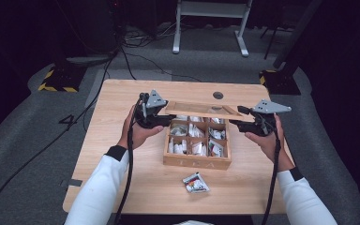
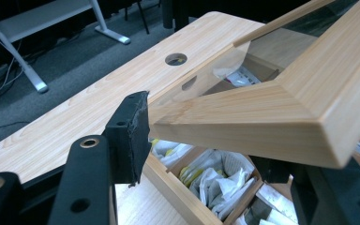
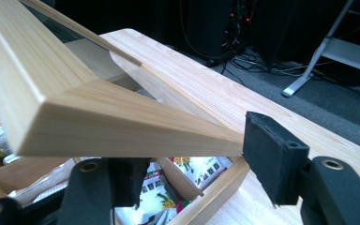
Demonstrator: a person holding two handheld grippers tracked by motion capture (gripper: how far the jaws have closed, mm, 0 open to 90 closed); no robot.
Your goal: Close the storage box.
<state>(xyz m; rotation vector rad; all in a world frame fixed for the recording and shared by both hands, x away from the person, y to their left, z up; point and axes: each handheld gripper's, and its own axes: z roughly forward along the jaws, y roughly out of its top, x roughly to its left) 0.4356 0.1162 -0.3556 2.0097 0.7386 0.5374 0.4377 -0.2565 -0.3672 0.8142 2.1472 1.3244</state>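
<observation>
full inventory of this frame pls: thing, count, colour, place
Table: 1, light wood, centre; round hole near its far edge.
Compartment box: 1, light wood, centre of table, open, its compartments full of white packets.
Box lid: 1, light wood frame with clear pane, raised over the box's far side between both tongs.
Loose packet: 1, white with red and black, on table in front of the box.
White frame legs: 1, on the grey floor beyond the table.
Cables: several, black, floor behind table.
Left tongs: 1, black, at lid's left corner.
Right tongs: 1, black, at lid's right corner.
Hands: 2, white sleeves, from the bottom.
</observation>
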